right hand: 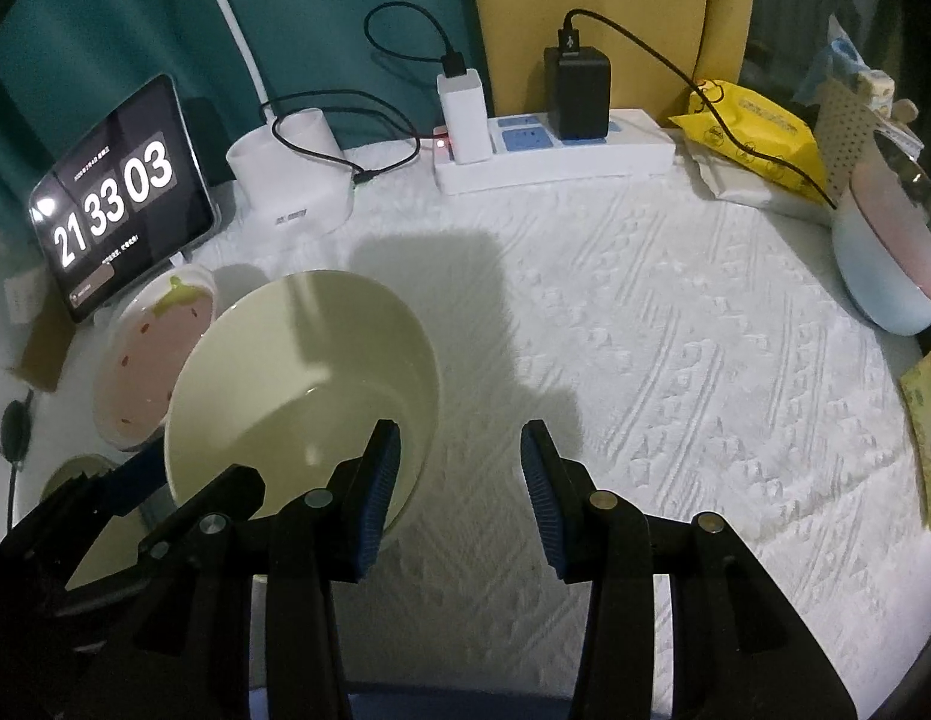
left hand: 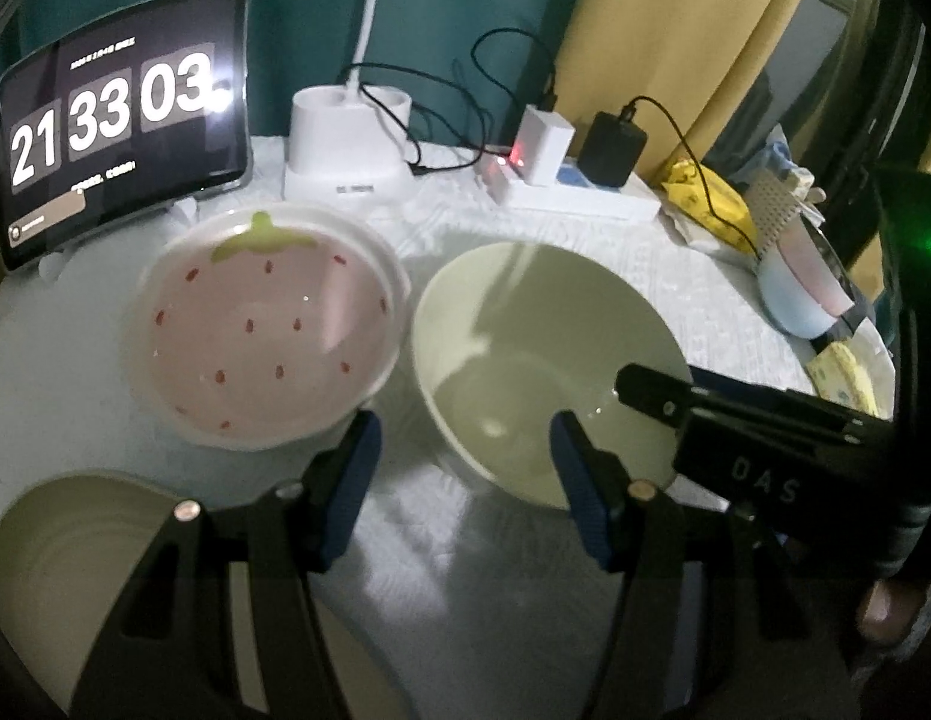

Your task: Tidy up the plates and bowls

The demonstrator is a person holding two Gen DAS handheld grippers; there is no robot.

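Bowls: green bowl [left hand: 525,354] beside strawberry bowl [left hand: 267,330] | white textured cloth [right hand: 675,360] | left gripper [left hand: 465,438], right gripper [right hand: 459,450] both spread, empty

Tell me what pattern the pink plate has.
A strawberry: pink plate with red seed dots and green leaf top, clearest in left wrist view.

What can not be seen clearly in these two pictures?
- Strawberry plate: in the right wrist view, the green bowl covers its right part.
- Beige plate: in the left wrist view, cut off by the lower left edge and partly behind the left hand-held gripper.
- Small text on the clock screen: blurred in both views.
- Blue bowl: cut off at the right in the left wrist view, contents unclear.
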